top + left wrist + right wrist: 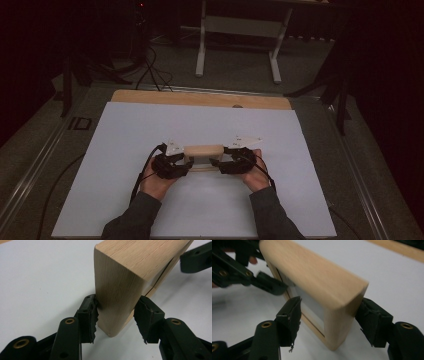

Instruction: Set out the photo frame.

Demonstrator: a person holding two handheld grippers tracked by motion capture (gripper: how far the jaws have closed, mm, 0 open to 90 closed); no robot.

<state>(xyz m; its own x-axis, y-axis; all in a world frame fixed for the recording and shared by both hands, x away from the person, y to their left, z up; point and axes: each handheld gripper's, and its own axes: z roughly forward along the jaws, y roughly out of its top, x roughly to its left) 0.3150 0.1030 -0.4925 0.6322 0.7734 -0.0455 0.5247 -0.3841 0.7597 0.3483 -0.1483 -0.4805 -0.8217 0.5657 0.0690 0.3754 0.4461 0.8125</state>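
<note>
Wooden frame (202, 156) stands upright on its edge near the middle of the white sheet (125, 130), held between the two grippers, one at each end. At its left end, the left gripper (184, 161) comes in low from a hand (152, 181) whose dark sleeve (132, 220) enters at the bottom; in the left gripper view (116, 315) its jaws stand apart on either side of the frame's end, the left pad touching the wood and the right pad at or just beside the other face, so a firm clamp cannot be told. At the right end, the right gripper (216, 162) mirrors it, held by the other hand (256, 175). In the right gripper view (328, 320) its jaws are spread around the corner (342, 312), the right pad against the outer face and the left pad just clear of the inner side.

The sheet covers a wooden tabletop (200, 98), bare along its far edge. Beyond lie grey floor (235, 75), cables (150, 70) and a white stand (240, 30) in a dark room.
</note>
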